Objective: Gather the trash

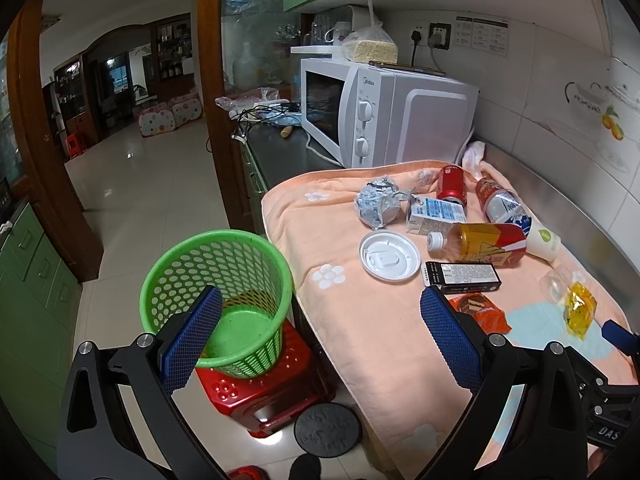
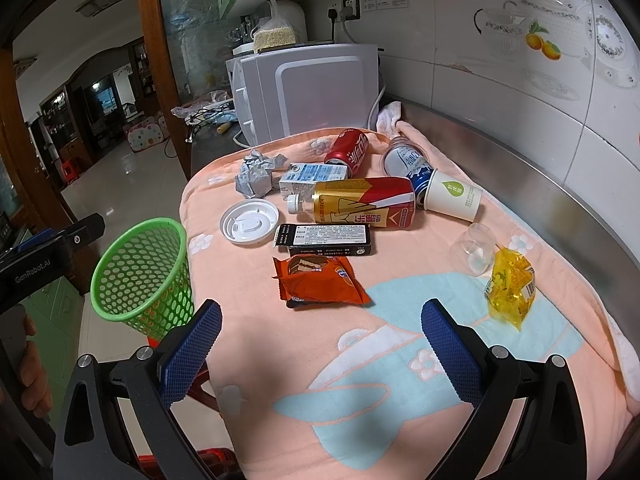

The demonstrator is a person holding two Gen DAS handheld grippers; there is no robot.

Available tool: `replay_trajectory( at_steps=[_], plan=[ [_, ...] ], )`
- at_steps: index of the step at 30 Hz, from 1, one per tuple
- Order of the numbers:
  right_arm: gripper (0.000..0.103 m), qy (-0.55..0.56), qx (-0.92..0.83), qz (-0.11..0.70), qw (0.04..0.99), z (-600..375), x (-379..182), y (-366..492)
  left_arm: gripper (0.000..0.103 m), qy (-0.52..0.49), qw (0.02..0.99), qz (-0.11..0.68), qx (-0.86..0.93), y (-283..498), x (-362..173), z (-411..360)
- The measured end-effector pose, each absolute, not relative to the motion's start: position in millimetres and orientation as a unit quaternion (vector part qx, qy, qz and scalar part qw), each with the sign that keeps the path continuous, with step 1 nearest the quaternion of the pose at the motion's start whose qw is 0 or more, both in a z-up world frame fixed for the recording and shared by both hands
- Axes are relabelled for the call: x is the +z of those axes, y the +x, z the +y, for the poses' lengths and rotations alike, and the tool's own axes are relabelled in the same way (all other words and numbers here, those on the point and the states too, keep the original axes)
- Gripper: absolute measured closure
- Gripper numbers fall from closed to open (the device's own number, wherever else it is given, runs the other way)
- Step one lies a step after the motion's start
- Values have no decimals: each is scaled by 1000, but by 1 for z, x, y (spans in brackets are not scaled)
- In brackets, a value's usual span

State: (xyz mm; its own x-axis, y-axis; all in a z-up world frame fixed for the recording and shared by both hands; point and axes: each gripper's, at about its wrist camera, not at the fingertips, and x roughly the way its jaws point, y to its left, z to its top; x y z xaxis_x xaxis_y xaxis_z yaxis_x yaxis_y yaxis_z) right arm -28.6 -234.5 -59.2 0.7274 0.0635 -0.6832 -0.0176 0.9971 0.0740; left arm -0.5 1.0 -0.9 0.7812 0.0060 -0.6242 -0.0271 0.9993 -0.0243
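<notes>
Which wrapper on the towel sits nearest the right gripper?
The orange snack wrapper, lying just ahead of the open right gripper. The yellow wrapper lies off to its right, and the crumpled silver one lies far back.

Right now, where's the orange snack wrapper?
In the right wrist view the orange snack wrapper lies on the peach towel, just in front of the black box and ahead of the open right gripper, right of the green basket.

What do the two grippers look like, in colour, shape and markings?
Each has two flat, blue, textured finger pads on black angular arms with round silver bolts. This shows on the left gripper and the right gripper alike. In the right wrist view, the left gripper's black body bears the white marking "GenRobot.AI". No cables or sleeves are visible.
</notes>
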Motion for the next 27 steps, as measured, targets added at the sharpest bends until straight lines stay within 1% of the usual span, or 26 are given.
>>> replay_trajectory(
  at_steps=[27],
  plan=[
    [6,33,22,378,925,-236,-65,-23,6,-13,943,333,-1,8,1,0]
  ],
)
